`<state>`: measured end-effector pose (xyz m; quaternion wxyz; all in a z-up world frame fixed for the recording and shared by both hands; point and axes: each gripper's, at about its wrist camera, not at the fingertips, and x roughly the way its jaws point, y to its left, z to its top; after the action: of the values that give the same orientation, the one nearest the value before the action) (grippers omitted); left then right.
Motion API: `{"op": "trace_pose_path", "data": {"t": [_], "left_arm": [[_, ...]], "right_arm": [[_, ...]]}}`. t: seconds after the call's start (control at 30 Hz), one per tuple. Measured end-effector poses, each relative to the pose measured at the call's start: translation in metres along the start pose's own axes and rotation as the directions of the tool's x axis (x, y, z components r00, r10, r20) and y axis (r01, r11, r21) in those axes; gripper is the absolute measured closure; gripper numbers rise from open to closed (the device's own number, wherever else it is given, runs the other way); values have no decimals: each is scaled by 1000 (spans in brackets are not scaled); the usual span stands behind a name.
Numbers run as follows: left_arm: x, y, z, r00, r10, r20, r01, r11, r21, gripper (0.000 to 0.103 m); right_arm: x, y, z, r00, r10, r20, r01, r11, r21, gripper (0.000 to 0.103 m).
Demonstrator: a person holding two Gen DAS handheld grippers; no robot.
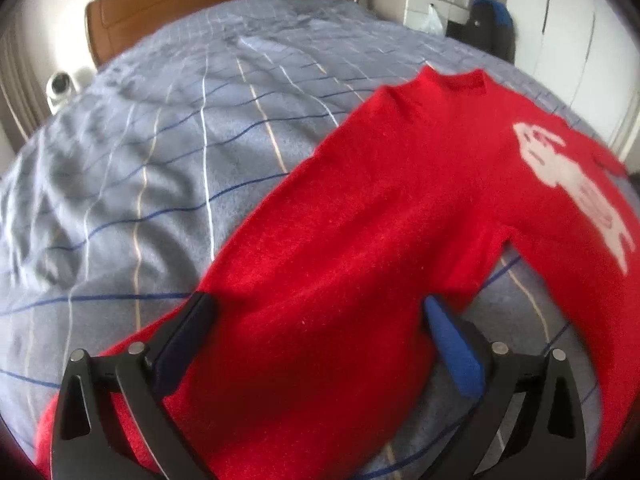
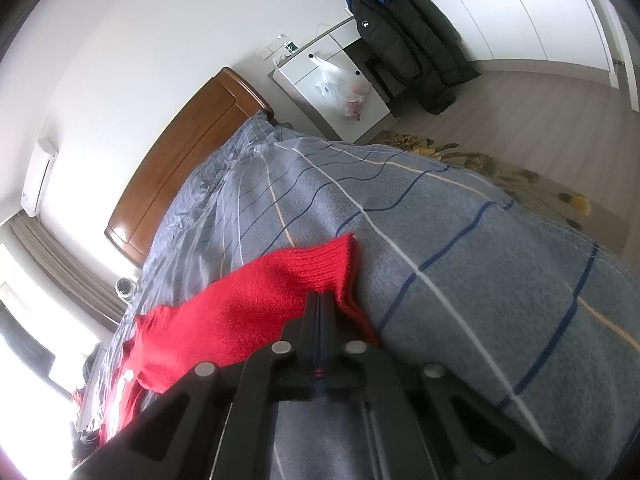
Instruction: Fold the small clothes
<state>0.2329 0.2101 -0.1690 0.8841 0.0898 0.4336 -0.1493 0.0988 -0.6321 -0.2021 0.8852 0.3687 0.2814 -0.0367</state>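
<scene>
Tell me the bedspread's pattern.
The bedspread is grey-blue with a grid of thin white, dark blue and tan lines, clearest in the right wrist view.

A red sweater sleeve [image 2: 280,296] is pinched at its ribbed cuff by the closed right gripper [image 2: 319,312] on the checked bedspread [image 2: 460,240].

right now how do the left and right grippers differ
The left gripper stands wide open, one fingertip on each side of a sleeve of the red sweater, not pinching it. The right gripper is shut, its tips at the sweater's ribbed cuff. Both are black and point down at the bed.
</scene>
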Motion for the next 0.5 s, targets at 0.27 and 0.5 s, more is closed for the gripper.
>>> {"op": "trace_pose_path", "data": {"t": [0.27, 0.5], "left_arm": [[2, 2, 3, 1000, 1, -3, -1, 1000, 1, 0], [3, 1, 4, 1000, 0, -4, 0, 1000, 0, 0]], "right_arm": [[-1, -2, -2, 1000, 3, 11, -3, 1000, 14, 103], [-1, 0, -2, 1000, -13, 14, 12, 1000, 13, 103]]}}
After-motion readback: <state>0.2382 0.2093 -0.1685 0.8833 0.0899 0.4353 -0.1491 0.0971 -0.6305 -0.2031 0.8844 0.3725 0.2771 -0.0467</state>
